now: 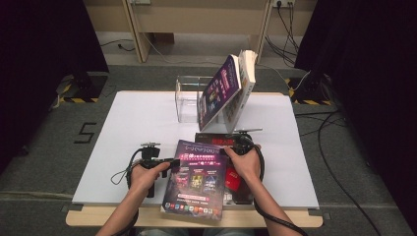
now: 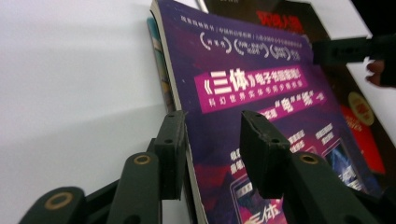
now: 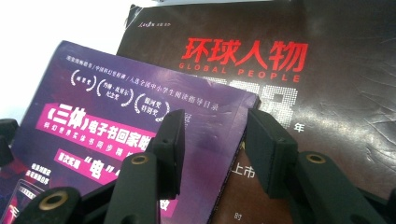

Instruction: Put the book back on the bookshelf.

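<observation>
While both hands are resting near the white board's (image 1: 137, 118) front edge in the high view, the purple book (image 1: 196, 179) is lying there atop a dark magazine (image 1: 216, 139). Along the left gripper (image 2: 212, 135), part-open jaws are straddling the book's spine edge, pads not visibly pressing. Along the right gripper (image 3: 212, 135), jaws are standing apart astride the book's corner, gripping nothing

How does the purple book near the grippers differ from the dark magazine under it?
The purple book lies on top; the dark magazine lies beneath it, partly covered. The book's cover is purple with white print, while the magazine's is dark brown-black with a red title and "GLOBAL PEOPLE". The book has its left edge between the left gripper's jaws; the magazine is not between them. Both lie flat on the white table.
</observation>
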